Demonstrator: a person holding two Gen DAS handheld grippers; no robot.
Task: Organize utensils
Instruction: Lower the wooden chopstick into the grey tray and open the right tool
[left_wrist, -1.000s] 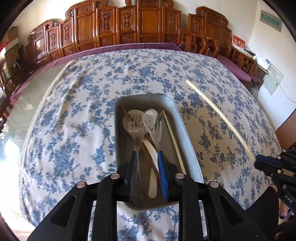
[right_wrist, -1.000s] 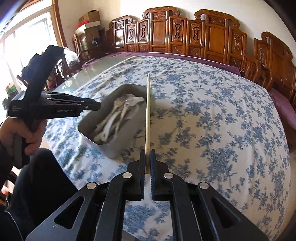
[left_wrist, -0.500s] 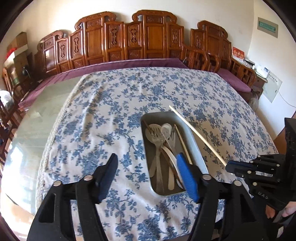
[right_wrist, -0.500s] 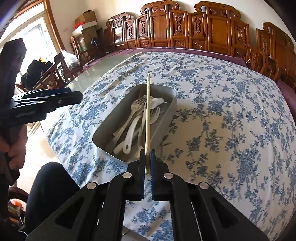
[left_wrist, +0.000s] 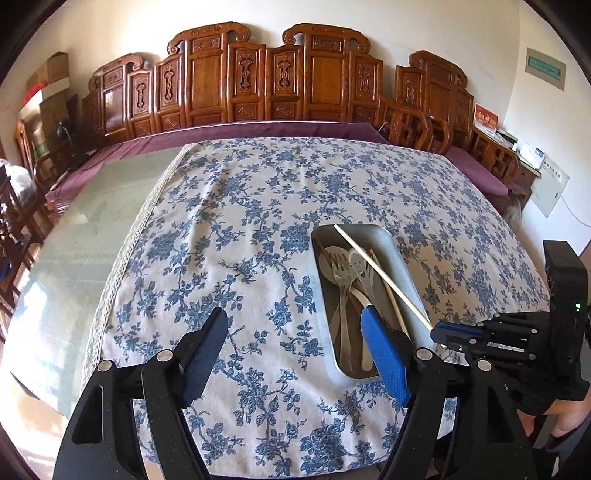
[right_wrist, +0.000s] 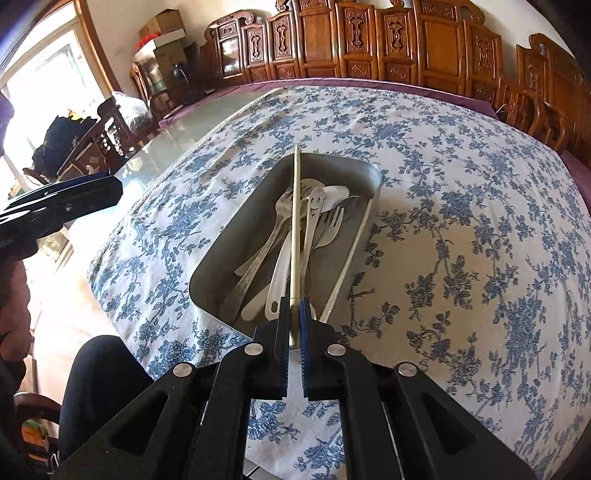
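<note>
A grey metal tray (left_wrist: 404, 258) lies on the flowered cloth and holds forks, spoons, a white spoon (right_wrist: 280, 269) and a pale chopstick (right_wrist: 354, 251) leaning on its right rim. My right gripper (right_wrist: 294, 306) is shut on the end of a second chopstick (right_wrist: 295, 221), which hangs lengthwise above the utensils in the tray. In the left wrist view that chopstick (left_wrist: 380, 273) slants over the tray from the right gripper (left_wrist: 443, 330). My left gripper (left_wrist: 291, 317) hovers over the cloth just left of the tray, its jaws opening wide with nothing between them.
The blue-flowered tablecloth (left_wrist: 240, 221) covers most of a glass-topped table (left_wrist: 85, 236). Carved wooden chairs (left_wrist: 258, 81) line the far side. A person's dark-clothed leg (right_wrist: 103, 373) is at the near table edge.
My left gripper has opened wide, drawn back and up from over the tray, and now sits to its left. My right gripper has carried the chopstick over the tray.
</note>
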